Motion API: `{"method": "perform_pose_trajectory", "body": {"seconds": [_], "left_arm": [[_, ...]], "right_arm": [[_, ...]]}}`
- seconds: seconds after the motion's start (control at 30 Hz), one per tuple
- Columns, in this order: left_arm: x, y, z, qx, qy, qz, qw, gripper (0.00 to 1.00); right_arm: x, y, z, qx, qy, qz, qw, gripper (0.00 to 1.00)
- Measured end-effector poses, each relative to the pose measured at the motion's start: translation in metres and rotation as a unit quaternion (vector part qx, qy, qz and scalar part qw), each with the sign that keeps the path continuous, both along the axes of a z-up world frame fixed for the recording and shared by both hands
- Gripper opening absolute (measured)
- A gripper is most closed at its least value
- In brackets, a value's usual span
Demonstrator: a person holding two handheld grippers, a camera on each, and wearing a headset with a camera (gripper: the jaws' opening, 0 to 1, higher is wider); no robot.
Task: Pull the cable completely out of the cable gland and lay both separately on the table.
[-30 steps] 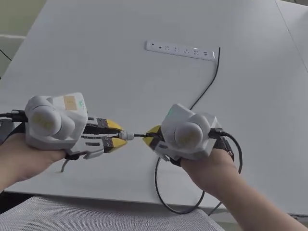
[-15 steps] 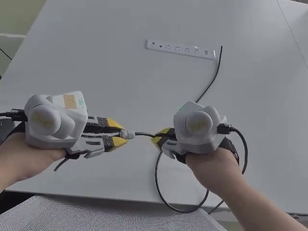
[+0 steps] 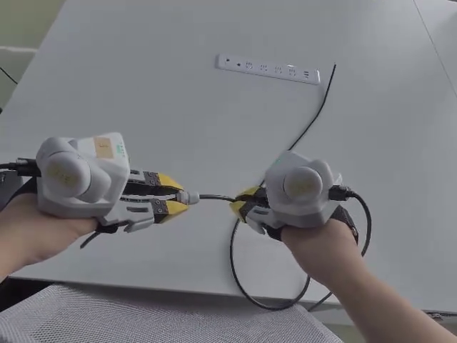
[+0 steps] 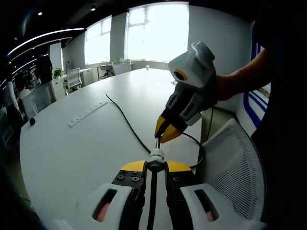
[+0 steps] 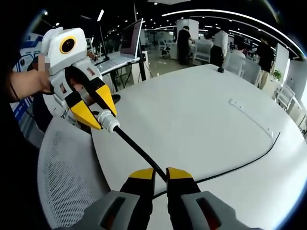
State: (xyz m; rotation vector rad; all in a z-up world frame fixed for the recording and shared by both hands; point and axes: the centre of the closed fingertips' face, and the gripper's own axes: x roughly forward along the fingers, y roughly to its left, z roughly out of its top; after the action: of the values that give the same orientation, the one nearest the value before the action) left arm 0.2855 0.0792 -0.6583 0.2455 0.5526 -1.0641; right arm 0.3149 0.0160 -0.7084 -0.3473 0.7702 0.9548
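Since the gland had to stay put while the cable slid through it, the left gripper [image 3: 183, 199] was clenched on the gland [image 3: 190, 198], whose white nut sat just proud of the yellow jaws. The right gripper [image 3: 238, 206] was clamped on the black cable [image 3: 214, 198] near it. They faced each other nose to nose above the near edge of the table [image 3: 164, 114], so the cable between them ran straight. I judged that a pull along the gland's own axis would bind least. The cable was not yet free: in the left gripper view it passed through the gland and back between the jaws. Beyond the right gripper it appeared to run on across the tabletop and end near a power strip [image 3: 269, 70]. The table was white, wide and smooth, with a mesh chair [image 3: 143, 318] below its edge. Around it lay an open office with large windows, ceiling light strips, desks and people standing well away.
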Motion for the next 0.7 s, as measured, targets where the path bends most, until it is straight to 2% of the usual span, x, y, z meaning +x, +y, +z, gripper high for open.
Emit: {"method": "perform_pose_trajectory", "body": {"seconds": [0.07,0.2,0.3,0.33,0.37,0.4,0.5,0.57,0.63,0.7], "left_arm": [[0.000,0.001,0.000,0.001,0.000,0.001,1.0000,0.15],[0.000,0.002,0.000,-0.001,0.001,0.003,1.0000,0.15],[0.001,0.001,0.000,-0.002,0.001,0.003,1.0000,0.15],[0.001,0.001,0.000,-0.003,0.001,0.003,1.0000,0.15],[0.001,0.001,0.000,-0.002,0.001,0.003,1.0000,0.15],[0.001,0.001,0.000,-0.003,0.001,0.003,1.0000,0.15],[0.002,0.000,0.001,-0.002,0.002,0.001,1.0000,0.15],[0.002,0.000,0.001,-0.001,0.003,0.000,1.0000,0.15],[0.003,0.000,0.002,-0.002,0.002,0.000,1.0000,0.15],[0.003,0.000,0.002,-0.002,0.002,-0.001,1.0000,0.15]], "right_arm": [[-0.001,0.001,0.001,0.000,-0.004,0.005,1.0000,0.05],[-0.007,0.008,0.005,-0.001,-0.010,0.032,0.9994,0.14],[-0.006,0.014,0.017,-0.001,-0.043,0.054,0.9976,0.16],[-0.004,0.019,0.023,0.003,-0.067,0.063,0.9957,0.17],[-0.005,0.021,0.026,0.006,-0.074,0.071,0.9947,0.20],[-0.008,0.023,0.027,0.003,-0.072,0.078,0.9944,0.20],[-0.011,0.032,0.030,-0.022,-0.109,0.125,0.9858,0.18],[-0.009,0.036,0.036,-0.027,-0.138,0.139,0.9803,0.14],[-0.013,0.041,0.033,-0.027,-0.126,0.147,0.9807,0.15],[-0.014,0.044,0.033,-0.032,-0.133,0.159,0.9778,0.15]]}}
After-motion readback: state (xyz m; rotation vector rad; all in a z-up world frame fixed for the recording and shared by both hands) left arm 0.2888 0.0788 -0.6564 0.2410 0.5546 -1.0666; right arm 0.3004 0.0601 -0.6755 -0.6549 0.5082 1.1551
